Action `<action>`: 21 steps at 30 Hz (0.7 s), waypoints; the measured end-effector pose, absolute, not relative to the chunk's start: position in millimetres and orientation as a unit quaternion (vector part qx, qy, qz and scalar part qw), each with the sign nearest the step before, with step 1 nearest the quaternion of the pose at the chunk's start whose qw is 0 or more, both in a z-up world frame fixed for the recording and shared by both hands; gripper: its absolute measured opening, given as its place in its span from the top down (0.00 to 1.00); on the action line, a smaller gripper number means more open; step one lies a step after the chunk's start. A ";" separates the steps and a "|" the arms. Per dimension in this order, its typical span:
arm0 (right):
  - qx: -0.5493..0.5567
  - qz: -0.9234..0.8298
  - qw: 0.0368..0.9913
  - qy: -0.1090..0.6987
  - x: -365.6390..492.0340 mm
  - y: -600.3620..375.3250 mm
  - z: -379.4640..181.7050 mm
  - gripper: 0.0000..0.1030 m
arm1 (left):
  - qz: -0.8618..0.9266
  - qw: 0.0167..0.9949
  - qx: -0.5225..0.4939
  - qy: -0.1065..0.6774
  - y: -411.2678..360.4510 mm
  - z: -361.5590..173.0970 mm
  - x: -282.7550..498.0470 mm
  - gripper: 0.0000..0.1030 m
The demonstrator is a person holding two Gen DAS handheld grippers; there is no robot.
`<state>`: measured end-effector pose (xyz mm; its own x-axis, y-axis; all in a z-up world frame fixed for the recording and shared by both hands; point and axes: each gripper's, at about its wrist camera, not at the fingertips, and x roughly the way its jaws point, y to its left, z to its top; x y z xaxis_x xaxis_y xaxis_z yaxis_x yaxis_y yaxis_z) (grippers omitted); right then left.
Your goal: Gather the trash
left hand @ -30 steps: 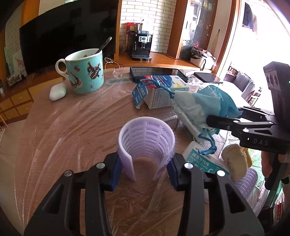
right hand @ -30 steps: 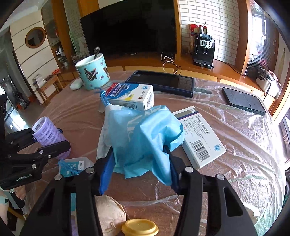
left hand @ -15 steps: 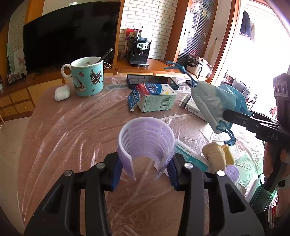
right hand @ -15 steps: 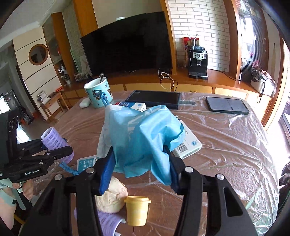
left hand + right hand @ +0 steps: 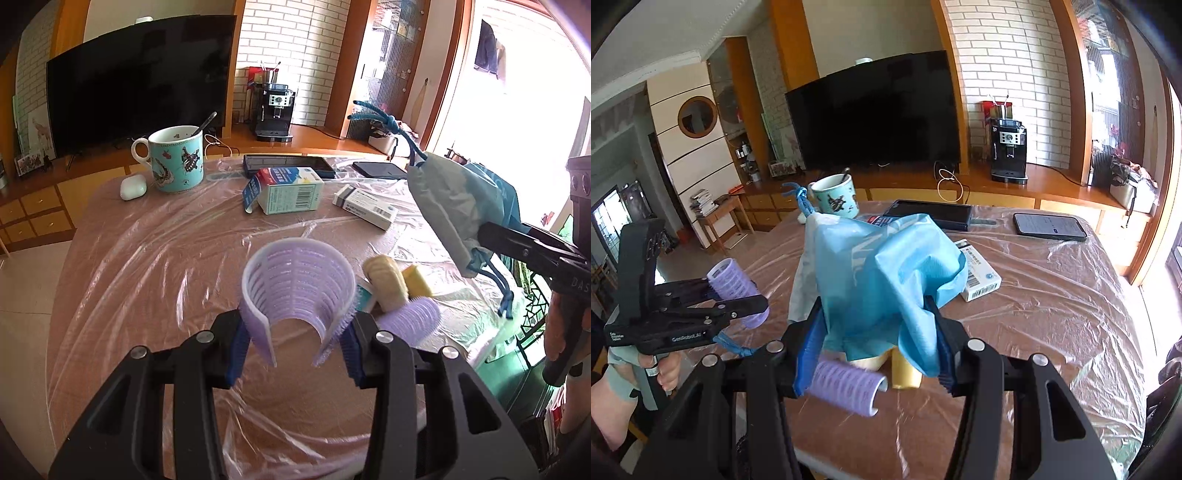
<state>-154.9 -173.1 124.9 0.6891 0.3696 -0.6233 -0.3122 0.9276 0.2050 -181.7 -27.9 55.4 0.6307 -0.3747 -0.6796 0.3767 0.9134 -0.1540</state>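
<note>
Plastic-wrapped table below, the left gripper pinches a split lilac hair roller that may spring free, while the right gripper, clamped on the limp blue drawstring bag, risks letting it slide out.

From my right tool, the blue bag hides most of the beige lump and yellow piece beneath it; box print beyond is unreadable.
</note>
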 end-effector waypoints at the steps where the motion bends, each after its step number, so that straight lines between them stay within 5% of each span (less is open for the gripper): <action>1: 0.041 0.189 0.918 0.347 -161.8 -173.0 125.5 0.51 | -0.209 0.903 0.003 0.374 -28.0 56.5 -187.8 0.57; 21: 0.049 0.230 0.901 0.364 -253.6 -173.0 120.6 0.51 | -0.232 0.898 0.012 0.374 -30.6 62.1 -271.0 0.57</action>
